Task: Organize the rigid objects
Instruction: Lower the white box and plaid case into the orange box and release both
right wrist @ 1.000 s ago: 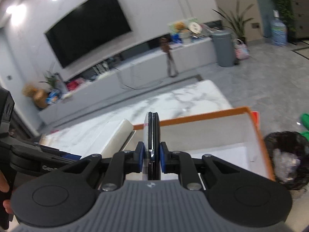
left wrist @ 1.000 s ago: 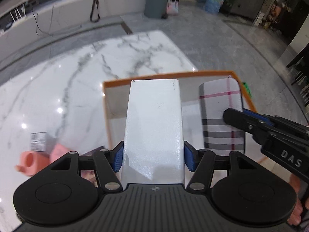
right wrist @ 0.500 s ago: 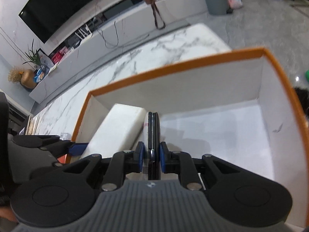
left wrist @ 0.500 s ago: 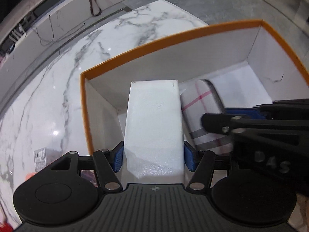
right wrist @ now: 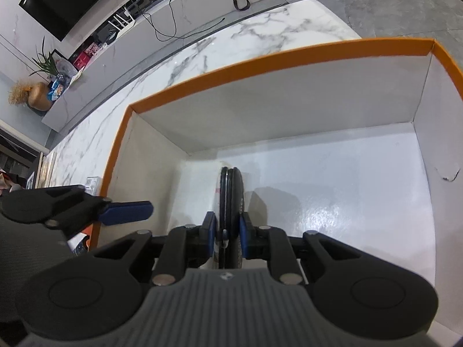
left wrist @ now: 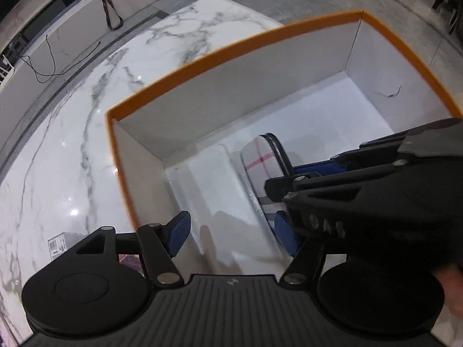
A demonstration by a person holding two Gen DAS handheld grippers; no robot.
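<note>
Left gripper (left wrist: 233, 232) spread wide, empty, over white block (left wrist: 215, 190); right gripper (right wrist: 227, 232) clamping plaid case (left wrist: 262, 159), three o'clock of block, inside orange-rimmed box (left wrist: 231, 49).

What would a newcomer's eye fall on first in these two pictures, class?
The big orange-rimmed white cardboard box on the white marble table. Inside it, the right gripper clamps a flat plaid-covered case standing on edge, while the open left gripper hangs over a white rectangular block lying beside it.
</note>
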